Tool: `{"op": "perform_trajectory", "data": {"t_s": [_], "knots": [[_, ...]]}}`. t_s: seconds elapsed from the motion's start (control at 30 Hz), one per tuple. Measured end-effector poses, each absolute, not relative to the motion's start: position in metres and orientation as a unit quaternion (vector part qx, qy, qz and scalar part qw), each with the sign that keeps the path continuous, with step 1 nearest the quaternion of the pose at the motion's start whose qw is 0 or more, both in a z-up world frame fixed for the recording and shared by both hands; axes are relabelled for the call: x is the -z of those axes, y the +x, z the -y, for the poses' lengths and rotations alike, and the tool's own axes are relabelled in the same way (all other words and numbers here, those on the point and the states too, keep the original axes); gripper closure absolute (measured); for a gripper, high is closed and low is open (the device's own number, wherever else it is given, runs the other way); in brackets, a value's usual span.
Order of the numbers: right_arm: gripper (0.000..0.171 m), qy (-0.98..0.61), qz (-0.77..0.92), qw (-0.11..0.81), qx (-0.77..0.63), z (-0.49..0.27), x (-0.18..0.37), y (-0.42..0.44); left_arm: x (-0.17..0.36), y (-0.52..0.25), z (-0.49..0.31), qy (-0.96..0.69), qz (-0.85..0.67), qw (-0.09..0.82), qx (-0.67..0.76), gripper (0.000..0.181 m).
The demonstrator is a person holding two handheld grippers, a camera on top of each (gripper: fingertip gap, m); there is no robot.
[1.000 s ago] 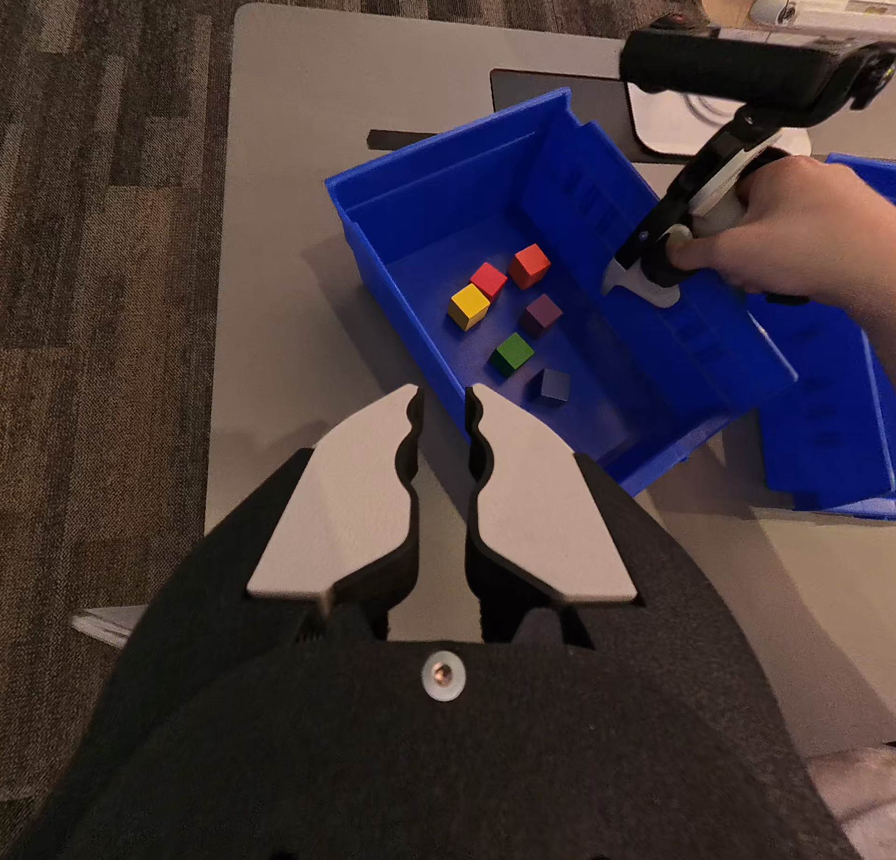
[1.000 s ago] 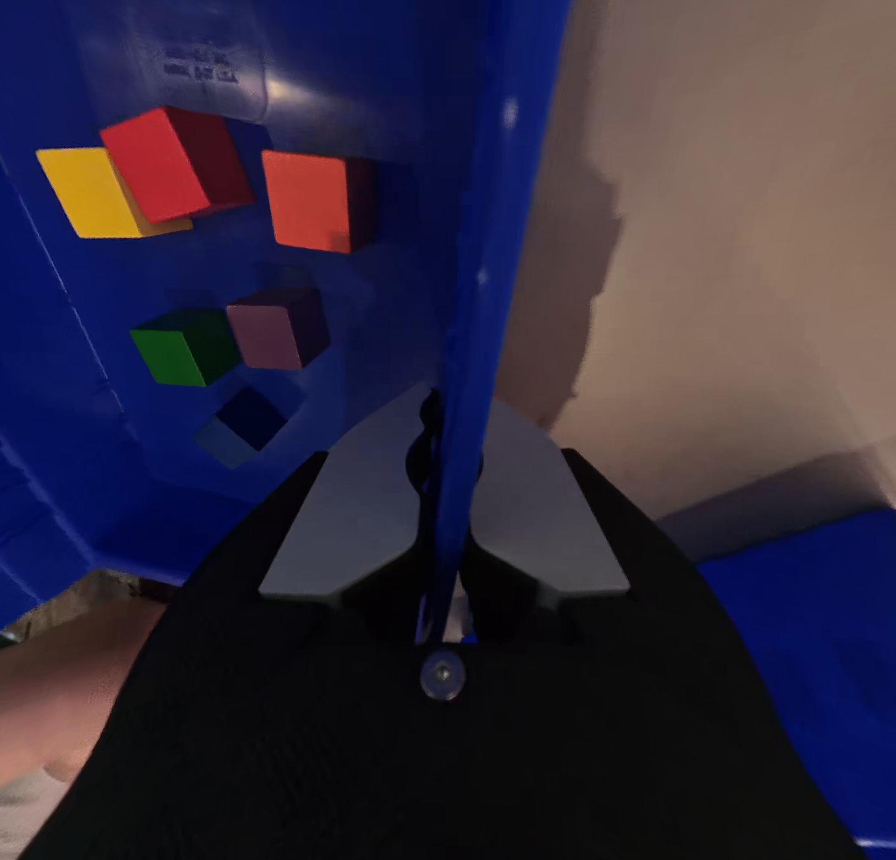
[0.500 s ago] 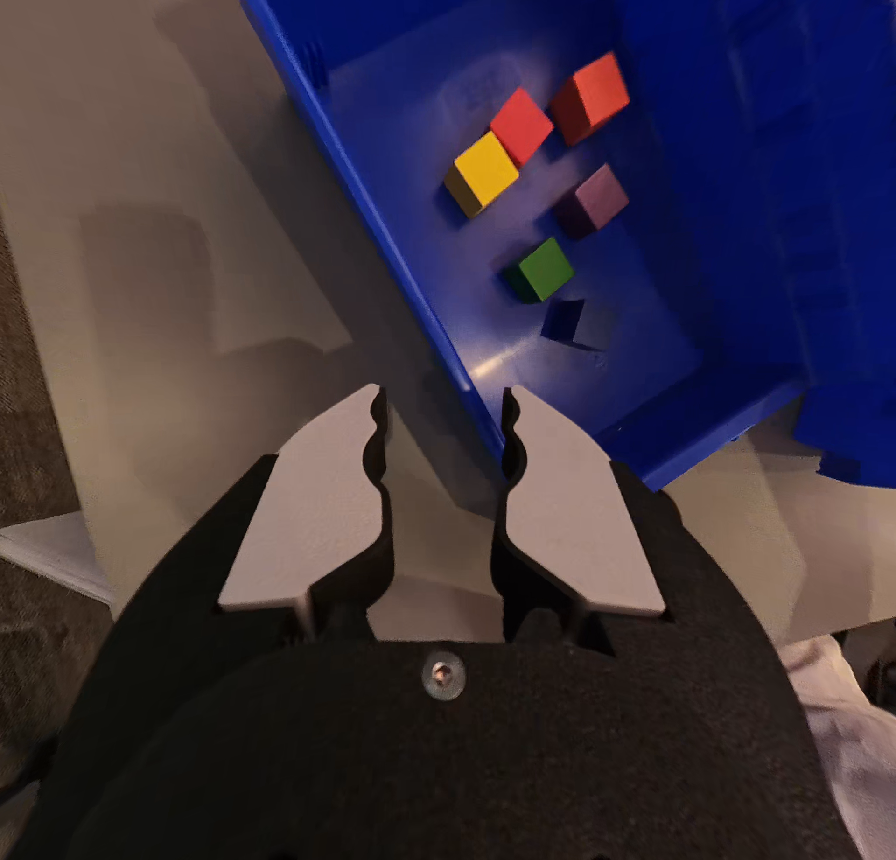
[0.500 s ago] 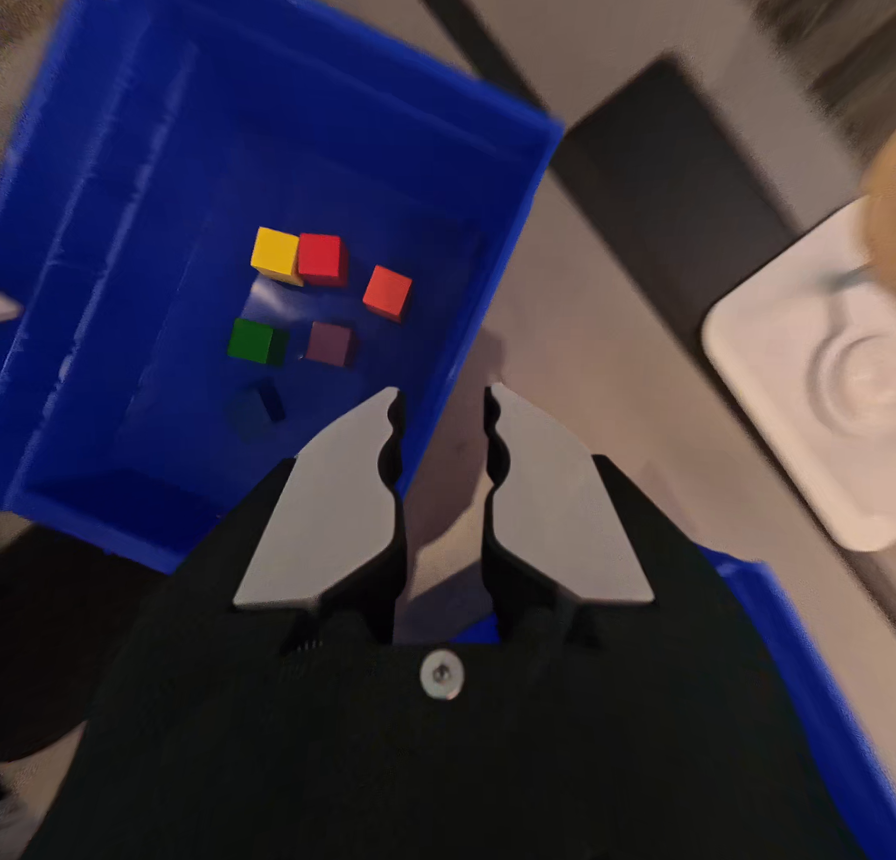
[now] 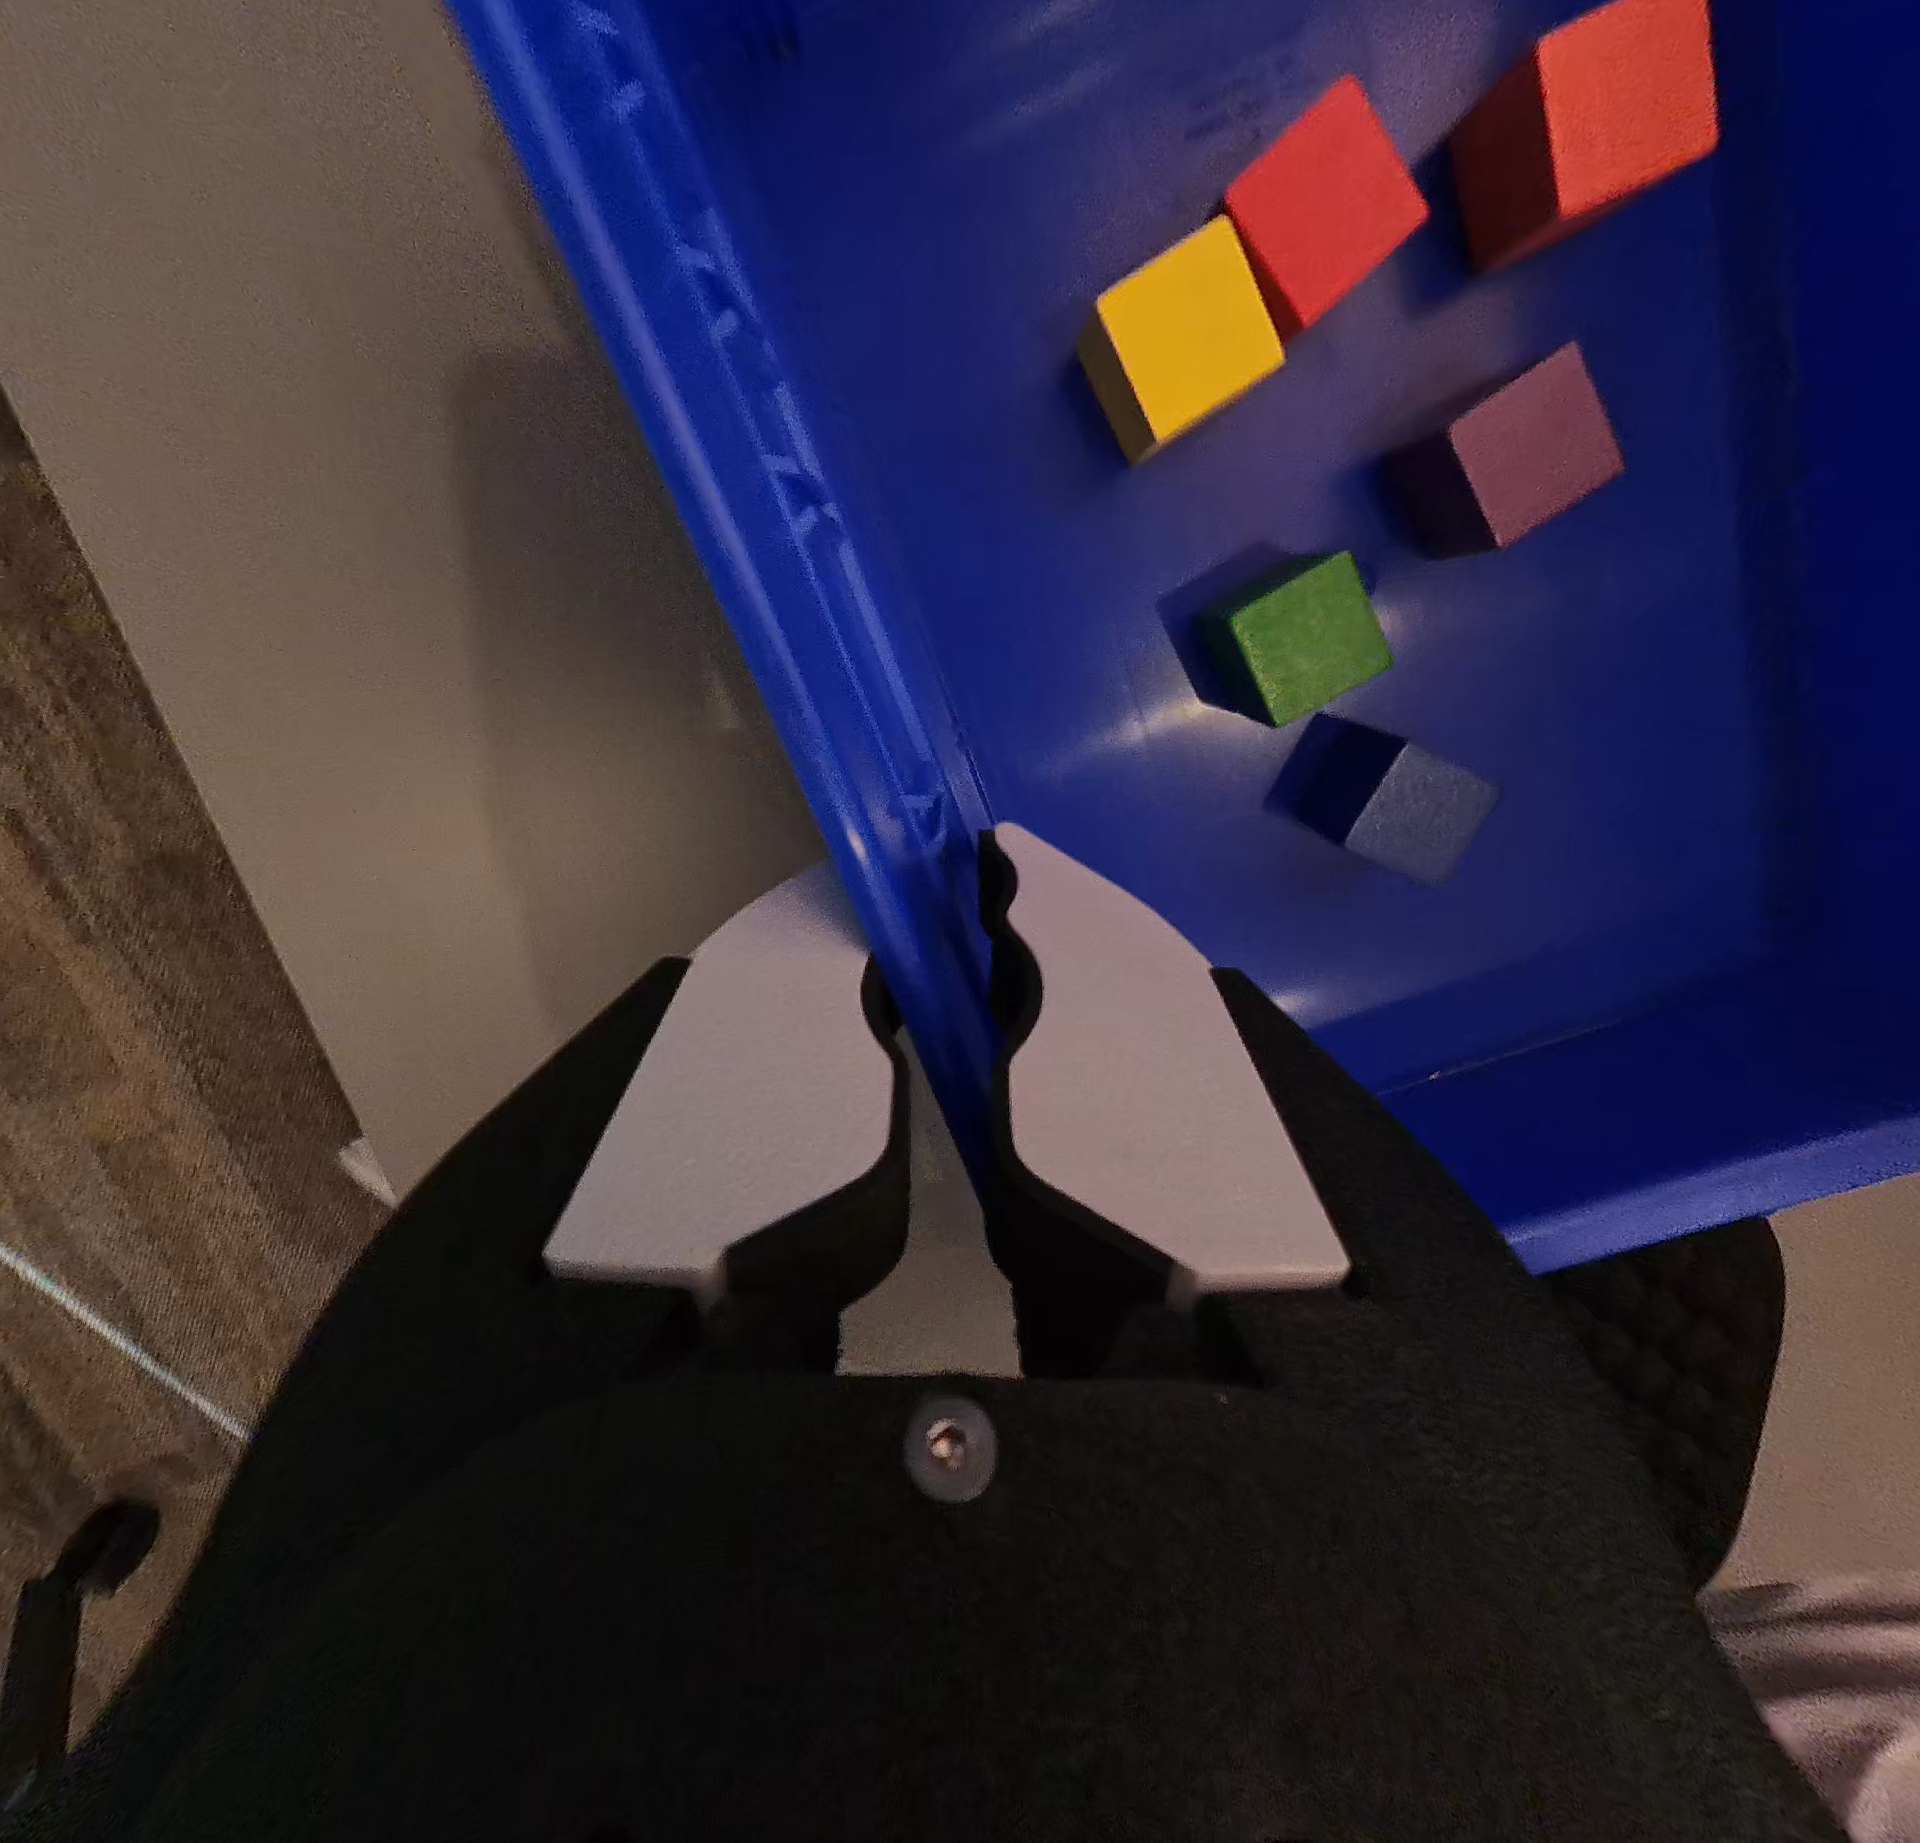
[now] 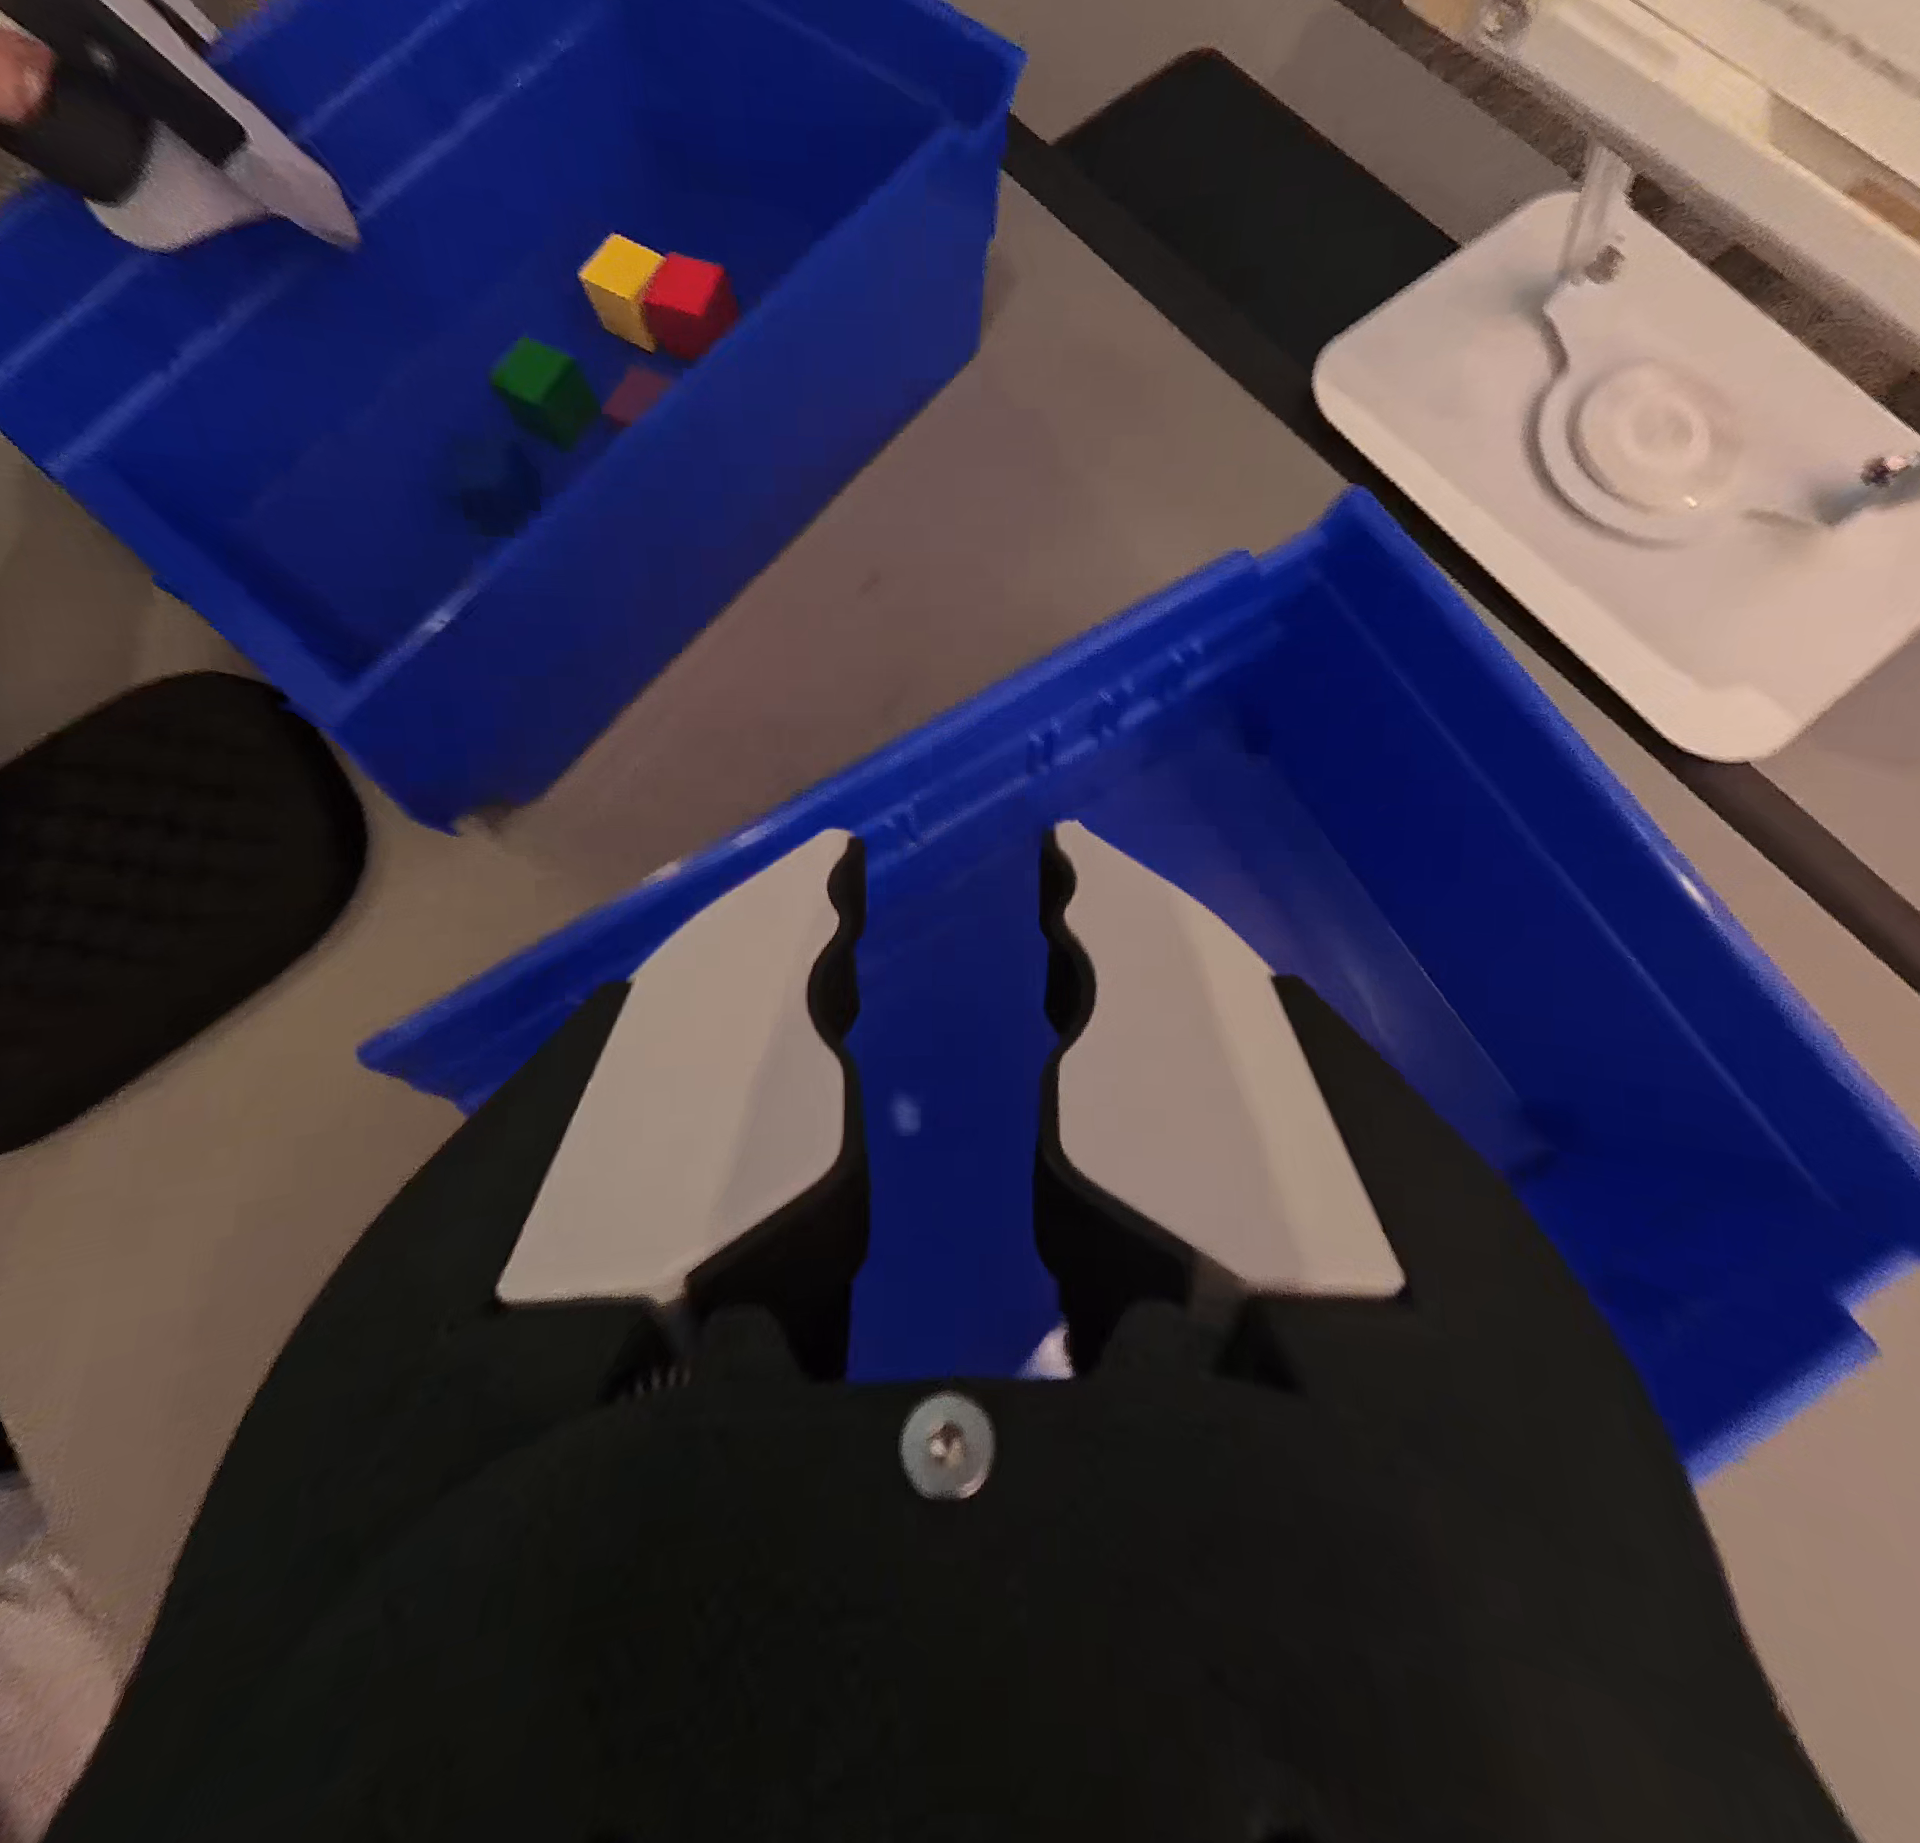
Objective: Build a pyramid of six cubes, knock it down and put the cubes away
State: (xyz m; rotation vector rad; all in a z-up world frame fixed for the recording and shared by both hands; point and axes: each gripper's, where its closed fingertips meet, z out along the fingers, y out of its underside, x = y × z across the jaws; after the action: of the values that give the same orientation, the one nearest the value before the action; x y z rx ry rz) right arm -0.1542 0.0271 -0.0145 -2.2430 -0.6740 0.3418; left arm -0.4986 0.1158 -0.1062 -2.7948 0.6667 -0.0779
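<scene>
In the left wrist view the table (image 5: 312,339) fills the upper left, and the cube bin (image 5: 727,339) takes the upper right, its side wall slanting down from top centre to the frame's middle. The left gripper (image 5: 920,848) straddles that wall, one finger outside and one inside. The six cubes (image 5: 1299,640) lie scattered on the bin floor at upper right, two of them touching. In the right wrist view the cube bin sits at upper left and a second bin (image 6: 1558,962) lies at centre right, apart from it, under the right gripper (image 6: 948,832). A flat stand base (image 6: 1558,443) rests at upper right, behind the second bin.
</scene>
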Motion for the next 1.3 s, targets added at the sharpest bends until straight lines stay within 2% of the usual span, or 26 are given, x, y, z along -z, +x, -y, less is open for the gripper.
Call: {"op": "perform_trajectory", "data": {"t_s": [0.37, 0.6, 0.77, 1.0, 1.2, 1.3], "knots": [[0.136, -0.895, 0.195, 0.387, -0.108, 0.001, 0.028, -0.051, 0.102, -0.521, -0.125, -0.940, -0.298, 0.165, 0.017, 0.173], [0.136, -0.913, 0.117, 0.387, -0.061, 0.023, 0.040, 0.005, 0.103, -0.513, -0.135, -0.942, -0.282, 0.179, 0.022, 0.174], [0.130, -0.920, 0.067, 0.380, -0.063, 0.024, 0.050, 0.021, 0.103, -0.499, -0.138, -0.940, -0.284, 0.184, 0.033, 0.175], [0.112, -0.933, 0.049, 0.348, -0.074, 0.021, 0.063, 0.007, 0.104, -0.493, -0.133, -0.947, -0.267, 0.173, 0.044, 0.176], [0.103, -0.959, 0.030, 0.275, -0.056, 0.018, 0.090, 0.004, 0.104, -0.489, -0.127, -0.947, -0.269, 0.166, 0.045, 0.176], [0.108, -0.972, 0.029, 0.228, -0.054, 0.019, 0.106, 0.002, 0.099, -0.482, -0.128, -0.946, -0.257, 0.180, 0.082, 0.159]]}}
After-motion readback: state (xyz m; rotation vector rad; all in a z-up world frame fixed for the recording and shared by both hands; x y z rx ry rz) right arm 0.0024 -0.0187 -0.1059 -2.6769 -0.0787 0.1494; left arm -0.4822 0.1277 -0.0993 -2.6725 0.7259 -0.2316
